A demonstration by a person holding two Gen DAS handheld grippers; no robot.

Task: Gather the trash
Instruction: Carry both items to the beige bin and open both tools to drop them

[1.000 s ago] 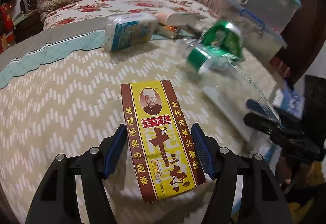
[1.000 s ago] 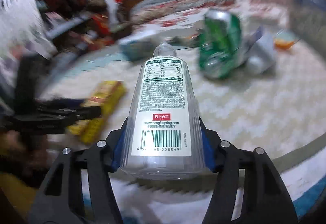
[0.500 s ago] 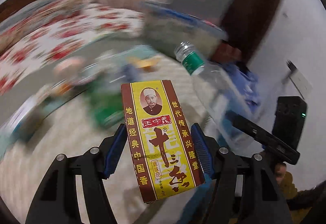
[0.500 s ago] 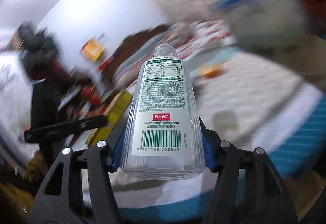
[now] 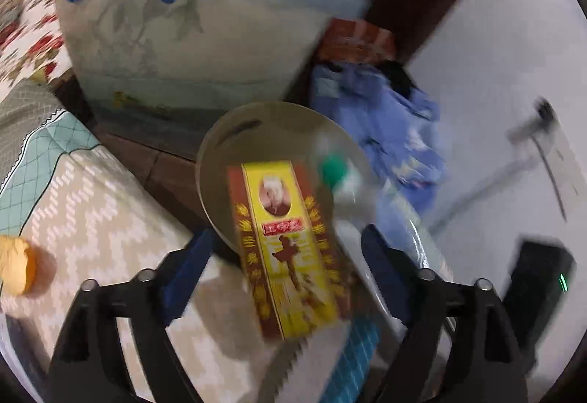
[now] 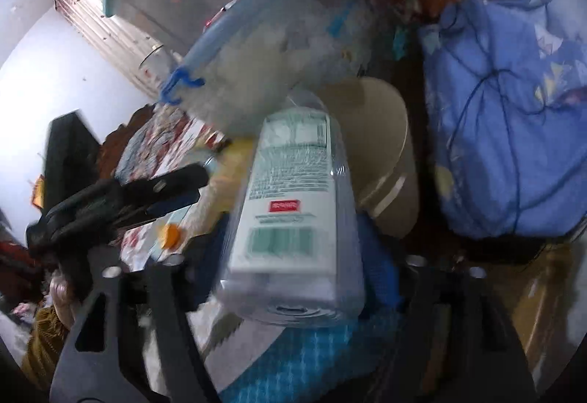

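A tan bin [image 5: 220, 161] stands on the floor beside the bed [image 5: 91, 205], with a blue-handled storage tub [image 5: 190, 36] behind it and a blue bundle [image 5: 385, 117] to its right. The left gripper [image 5: 286, 267] is opening: gaps show on both sides of the box [image 5: 290, 256], which hangs over the bin's mouth. The box is yellow and red with a portrait; its writing is too blurred to read. The right gripper [image 6: 290, 274] is opening too; the clear bottle [image 6: 293, 219], bearing a white label with a barcode, tilts between its fingers, above the bin [image 6: 381, 153].
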